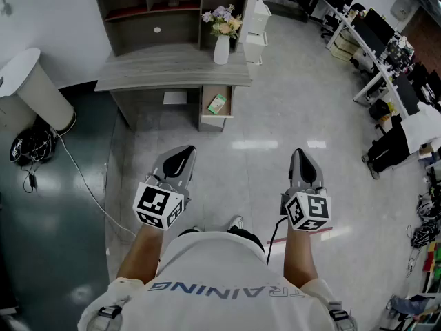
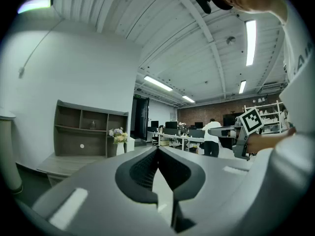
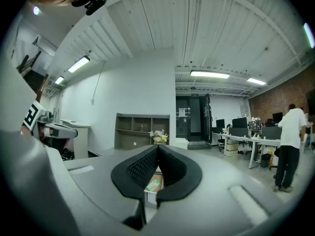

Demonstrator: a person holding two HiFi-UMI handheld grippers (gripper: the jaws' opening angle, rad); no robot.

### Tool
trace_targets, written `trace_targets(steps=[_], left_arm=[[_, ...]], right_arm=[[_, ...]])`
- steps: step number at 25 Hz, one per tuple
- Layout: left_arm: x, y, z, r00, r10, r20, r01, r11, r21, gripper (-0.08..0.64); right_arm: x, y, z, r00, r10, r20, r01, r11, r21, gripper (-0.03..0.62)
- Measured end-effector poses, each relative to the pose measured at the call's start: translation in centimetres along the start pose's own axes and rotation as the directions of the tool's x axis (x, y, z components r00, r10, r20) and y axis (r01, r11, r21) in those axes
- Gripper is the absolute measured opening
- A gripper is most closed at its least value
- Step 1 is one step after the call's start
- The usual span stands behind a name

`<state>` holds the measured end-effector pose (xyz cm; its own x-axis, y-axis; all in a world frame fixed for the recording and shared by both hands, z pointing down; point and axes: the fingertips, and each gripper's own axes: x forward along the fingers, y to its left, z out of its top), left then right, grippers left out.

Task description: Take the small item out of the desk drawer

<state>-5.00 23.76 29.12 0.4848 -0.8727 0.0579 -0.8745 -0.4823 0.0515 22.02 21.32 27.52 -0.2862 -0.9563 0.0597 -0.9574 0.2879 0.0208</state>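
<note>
We look steeply down on a pale, glossy floor (image 1: pixel 275 116) in an open office, with a row of workstations (image 1: pixel 375 54) along the right edge. At the top centre a grey wooden desk (image 1: pixel 172 67) stands against the wall and carries a hutch (image 1: pixel 172 5) of open shelves. To its left is a tall white rounded stand (image 1: pixel 34 88), with a tangle of black cables (image 1: pixel 31 147) on the dark floor beside it. Near the bottom of the head view we see the person's white shirt (image 1: pixel 220 281) and both forearms reaching forward. Each hand holds a grey gripper with a marker cube, well short of the desk. The left gripper (image 1: pixel 180 158) has its jaws closed tip to tip, with nothing between them. The right gripper (image 1: pixel 303 158) is likewise fully closed and empty. Both point toward the desk from well apart, and neither touches anything. The drawer (image 1: pixel 216 121) at the desk's right end is pulled out and open toward us. A white vase (image 1: pixel 221 49) of pale flowers (image 1: pixel 222 21) stands on the desktop just behind the drawer, at the right end. Inside the drawer lies the small item (image 1: pixel 217 104), a flat green packet, slightly tilted and resting on the drawer bottom. In the right gripper view the packet also shows beneath the closed jaw tips, far off in the open drawer.
</note>
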Motion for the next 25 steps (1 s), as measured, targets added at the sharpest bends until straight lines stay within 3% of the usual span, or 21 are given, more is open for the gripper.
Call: trace_targets(steps=[15, 25], left_arm=[[-2.4, 2.9, -1.0, 1.0, 0.026, -0.012, -0.026, 1.0, -0.009, -0.001], [-3.3, 5.6, -2.7, 0.996, 0.062, -0.059, -0.064, 0.997, -0.036, 0.0]], right_arm=[[1.4, 3.9, -0.7, 0.999, 0.04, -0.002, -0.04, 0.999, -0.017, 0.014], [5.2, 8.2, -4.0, 0.989, 0.135, -0.056, -0.134, 0.99, 0.034, 0.015]])
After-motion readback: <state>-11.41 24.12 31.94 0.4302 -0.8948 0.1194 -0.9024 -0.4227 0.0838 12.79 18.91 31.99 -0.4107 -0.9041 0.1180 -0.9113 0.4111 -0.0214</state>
